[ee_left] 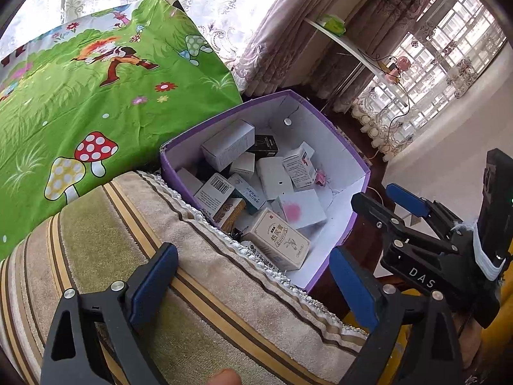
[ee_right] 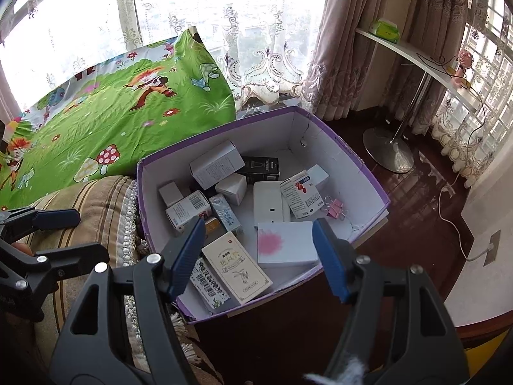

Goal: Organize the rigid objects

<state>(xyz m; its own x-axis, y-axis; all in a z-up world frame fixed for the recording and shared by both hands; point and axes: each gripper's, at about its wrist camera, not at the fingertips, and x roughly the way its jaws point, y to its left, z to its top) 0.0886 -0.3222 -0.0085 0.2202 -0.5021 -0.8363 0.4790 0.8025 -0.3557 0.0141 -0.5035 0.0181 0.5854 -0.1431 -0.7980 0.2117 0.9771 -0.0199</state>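
We see the purple box point(ee_right: 368, 173), white inside and open at the top, holding a loose jumble of small cartons: a cream carton with a plant drawing point(ee_right: 237, 264) lies nearest us, a flat white box with a pink blotch point(ee_right: 283, 243) lies just beside it to the right, and a barcoded carton point(ee_right: 208, 284) lies partly under its left edge. Further in lie a white flat case point(ee_right: 267, 203), a white carton with red and blue print point(ee_right: 301, 194), a black carton point(ee_right: 261, 165) and a tilted grey-white carton point(ee_right: 216, 162) resting on the others, and a pink binder clip point(ee_right: 335, 208) sits on the box floor near the right wall. The box stands against a striped beige cushion point(ee_left: 134, 247) on its left, with a green cartoon-print sheet point(ee_left: 96, 96) behind that. Our right gripper point(ee_right: 258, 256) hangs over the near edge of the box, its jaws spread apart with nothing between the blue pads. Our left gripper point(ee_left: 253, 285) is over the cushion's fringe, jaws very wide and likewise empty. Beyond the box are lace curtains point(ee_right: 266, 48) and a white shelf point(ee_right: 416, 54).
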